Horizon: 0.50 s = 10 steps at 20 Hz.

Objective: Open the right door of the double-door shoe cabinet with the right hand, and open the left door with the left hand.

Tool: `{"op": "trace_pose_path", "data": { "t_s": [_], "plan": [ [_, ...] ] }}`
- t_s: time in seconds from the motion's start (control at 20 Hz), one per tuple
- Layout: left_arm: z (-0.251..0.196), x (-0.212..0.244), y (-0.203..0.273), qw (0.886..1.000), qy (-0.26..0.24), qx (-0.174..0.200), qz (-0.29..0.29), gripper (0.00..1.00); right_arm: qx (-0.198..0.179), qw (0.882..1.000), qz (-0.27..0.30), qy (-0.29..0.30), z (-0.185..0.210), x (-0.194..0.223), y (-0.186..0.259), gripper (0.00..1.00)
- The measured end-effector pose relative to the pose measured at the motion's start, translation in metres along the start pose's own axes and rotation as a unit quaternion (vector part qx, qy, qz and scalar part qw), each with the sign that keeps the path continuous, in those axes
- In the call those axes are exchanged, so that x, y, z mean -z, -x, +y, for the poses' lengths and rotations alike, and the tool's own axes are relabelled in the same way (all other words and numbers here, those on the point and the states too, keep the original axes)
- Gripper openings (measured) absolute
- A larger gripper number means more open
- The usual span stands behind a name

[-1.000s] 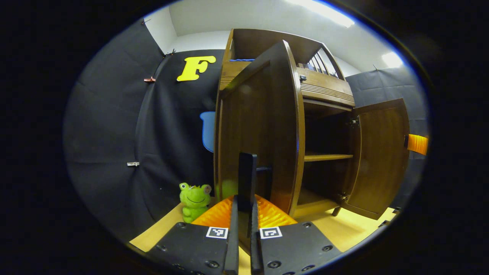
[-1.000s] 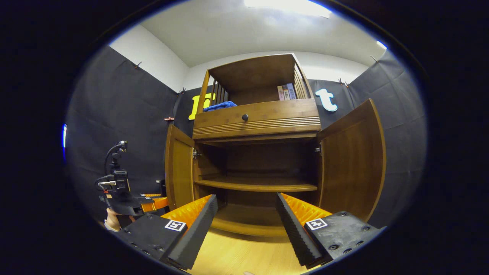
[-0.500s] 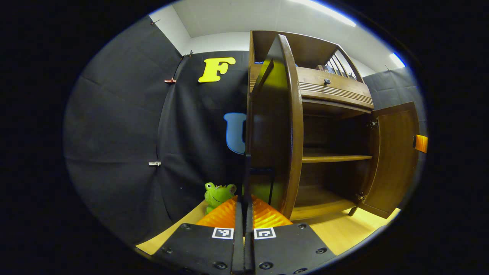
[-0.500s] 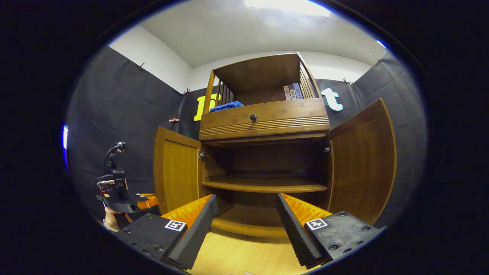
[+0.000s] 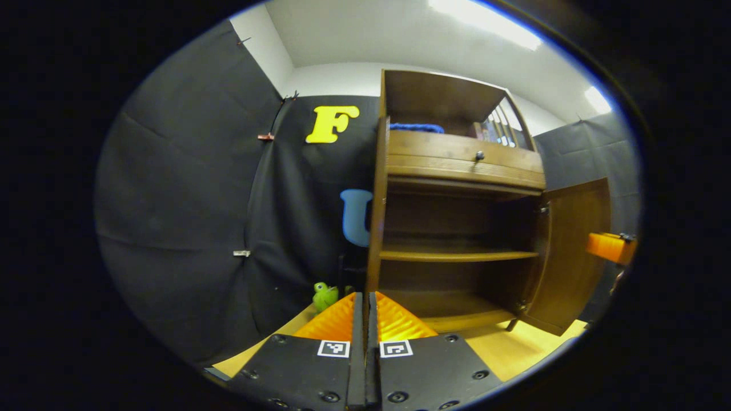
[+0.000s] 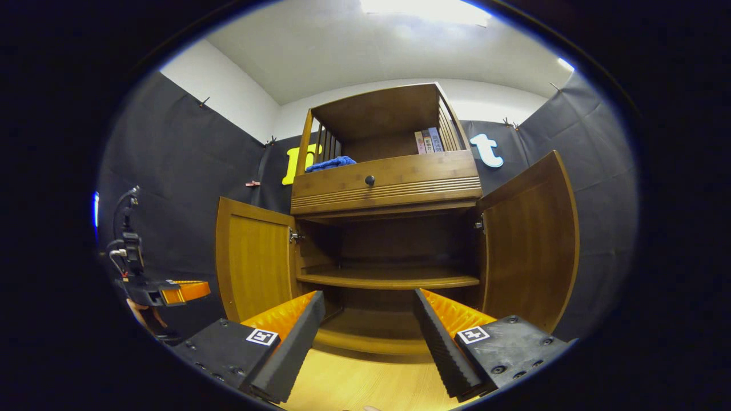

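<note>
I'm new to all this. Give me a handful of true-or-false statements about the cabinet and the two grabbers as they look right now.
1. Both lower doors, the left door and the right door, stand open. True.
2. The right gripper is clamped shut. False: its fingers are spread apart, holding nothing.
3. The left gripper has its fingers together. True.
4. Shoes fill the lower shelf. False: it is bare.
5. A blue cloth lies in the top compartment. True.

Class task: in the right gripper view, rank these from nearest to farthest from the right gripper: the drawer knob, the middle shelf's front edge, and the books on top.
From the right gripper:
1. Middle shelf, front edge just above the fingertips.
2. Drawer knob, higher, on the drawer front.
3. Books, top compartment, right, set back.
</note>
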<state>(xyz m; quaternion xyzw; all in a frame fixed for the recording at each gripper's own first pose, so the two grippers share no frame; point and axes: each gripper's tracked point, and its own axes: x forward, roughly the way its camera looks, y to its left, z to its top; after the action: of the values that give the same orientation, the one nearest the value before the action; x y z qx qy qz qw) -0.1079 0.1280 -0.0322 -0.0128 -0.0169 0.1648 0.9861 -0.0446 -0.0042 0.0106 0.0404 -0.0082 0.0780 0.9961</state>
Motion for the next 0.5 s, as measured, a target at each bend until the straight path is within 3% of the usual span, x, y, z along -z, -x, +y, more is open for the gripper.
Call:
{"op": "trace_pose_path", "data": {
  "t_s": [0.3, 0.4, 0.5],
  "plan": [
    [-0.088, -0.032, 0.002, 0.992, 0.008, 0.121, -0.017, 0.05, 0.043, 0.999, 0.026, 0.011, -0.014, 0.019, 0.012, 1.00],
    [-0.115, -0.030, 0.001, 0.986, 0.004, 0.164, -0.015, 0.35, 0.061, 0.997, 0.034, 0.019, -0.022, 0.025, 0.014, 0.98],
    [-0.123, -0.026, -0.009, 0.987, -0.013, 0.162, -0.011, 0.64, 0.074, 0.996, 0.040, 0.026, -0.027, 0.028, 0.017, 0.98]
  ]
}}
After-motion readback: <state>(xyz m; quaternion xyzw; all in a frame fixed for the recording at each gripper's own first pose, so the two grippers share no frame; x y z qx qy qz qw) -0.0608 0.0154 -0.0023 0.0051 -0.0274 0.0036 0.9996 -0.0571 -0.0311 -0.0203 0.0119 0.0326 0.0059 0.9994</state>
